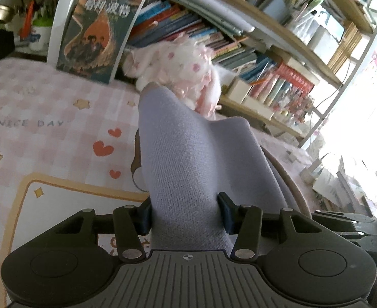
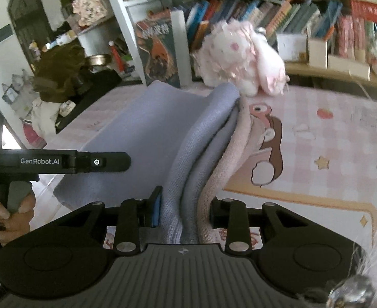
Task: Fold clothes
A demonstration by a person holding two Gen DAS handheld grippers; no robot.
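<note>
A lavender knit garment point(image 1: 188, 154) is lifted off the pink checked tablecloth point(image 1: 47, 118). My left gripper point(image 1: 185, 213) is shut on a bunched fold of it, which rises away from the fingers. In the right wrist view the same garment point(image 2: 142, 133) spreads flat to the left and hangs in folds in the middle. My right gripper point(image 2: 185, 213) is shut on those lavender folds together with a pink edge point(image 2: 221, 169) of cloth. The left gripper's body point(image 2: 60, 161) and the hand holding it show at the left of the right wrist view.
A pink-and-white plush toy point(image 1: 183, 69) point(image 2: 239, 56) sits at the back of the table against a bookshelf point(image 1: 239, 51). A large book point(image 1: 98, 30) leans upright at the back. Dark clutter point(image 2: 60, 74) stands at the table's left end.
</note>
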